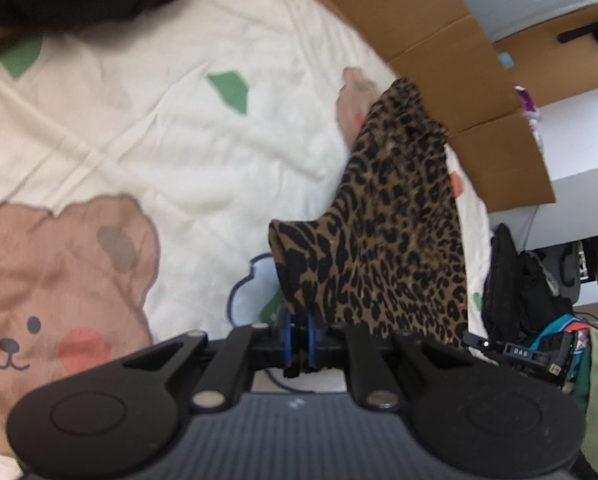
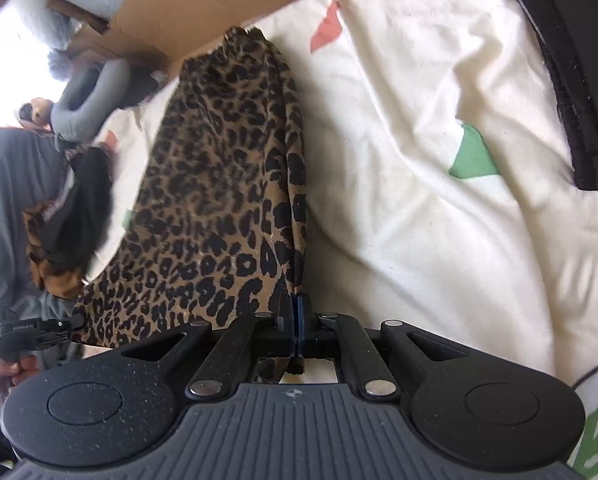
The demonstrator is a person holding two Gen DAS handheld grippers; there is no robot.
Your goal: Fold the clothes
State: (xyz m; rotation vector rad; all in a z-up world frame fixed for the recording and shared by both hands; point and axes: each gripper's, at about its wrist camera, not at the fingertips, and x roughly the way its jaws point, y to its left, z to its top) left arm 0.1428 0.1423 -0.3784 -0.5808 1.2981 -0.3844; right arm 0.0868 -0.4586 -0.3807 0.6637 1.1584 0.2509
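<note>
A leopard-print garment (image 1: 395, 224) hangs stretched between my two grippers above a cream bedsheet (image 1: 171, 136) printed with bears. My left gripper (image 1: 299, 322) is shut on one corner of the garment, the blue pads pinching the cloth. My right gripper (image 2: 295, 312) is shut on another corner of the same leopard-print garment (image 2: 219, 200), which runs away from it towards the far edge of the bed. The other hand-held gripper (image 2: 27, 332) shows at the left of the right wrist view, and likewise at the right of the left wrist view (image 1: 523, 354).
Cardboard boxes (image 1: 451, 40) stand along the far edge of the bed. A black garment (image 2: 571, 72) lies on the bedsheet (image 2: 439, 200) at the upper right of the right wrist view. A grey neck pillow (image 2: 87, 100) and piled clothes (image 1: 539, 288) lie beside the bed.
</note>
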